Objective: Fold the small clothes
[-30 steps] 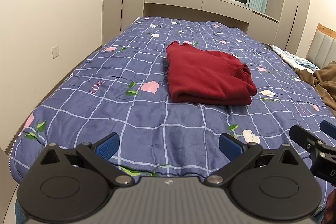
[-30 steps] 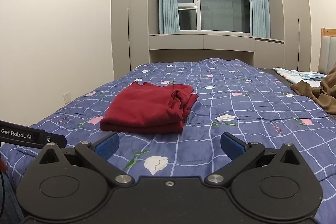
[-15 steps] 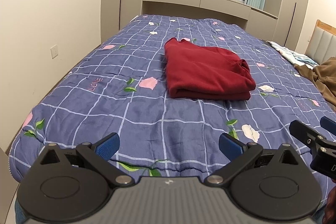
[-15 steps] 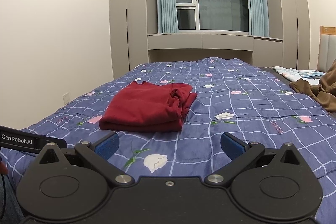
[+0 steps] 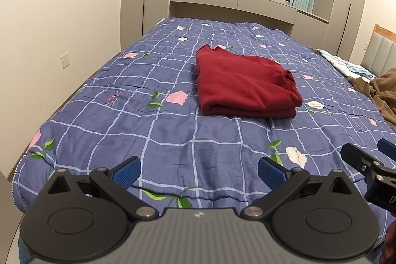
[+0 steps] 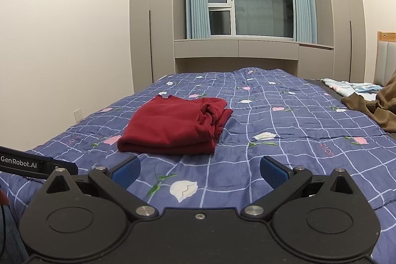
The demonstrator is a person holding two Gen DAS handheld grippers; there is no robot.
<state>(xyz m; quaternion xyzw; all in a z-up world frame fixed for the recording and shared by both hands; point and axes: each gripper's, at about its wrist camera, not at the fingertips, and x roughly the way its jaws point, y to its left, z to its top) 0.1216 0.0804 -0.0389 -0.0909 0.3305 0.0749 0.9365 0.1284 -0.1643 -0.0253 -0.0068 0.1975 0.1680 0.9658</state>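
A dark red garment [image 5: 243, 85] lies folded into a thick rectangle on the blue checked quilt [image 5: 153, 130]; it also shows in the right wrist view [image 6: 175, 128]. My left gripper [image 5: 199, 171] is open and empty, held back over the bed's near edge, well short of the garment. My right gripper [image 6: 200, 171] is open and empty, also near the front edge, to the right of the garment. The right gripper's fingers [image 5: 356, 160] show at the right edge of the left wrist view.
A brown garment [image 6: 371, 108] and a light blue cloth [image 6: 346, 87] lie at the bed's right side by the headboard [image 5: 381, 53]. A wall runs along the left [image 5: 61, 16]; cabinets and a window [image 6: 247, 4] stand beyond the bed.
Both grippers have drawn back slightly and tilted up; the folded garment looks a little farther and lower in view. Both stayed open and empty.
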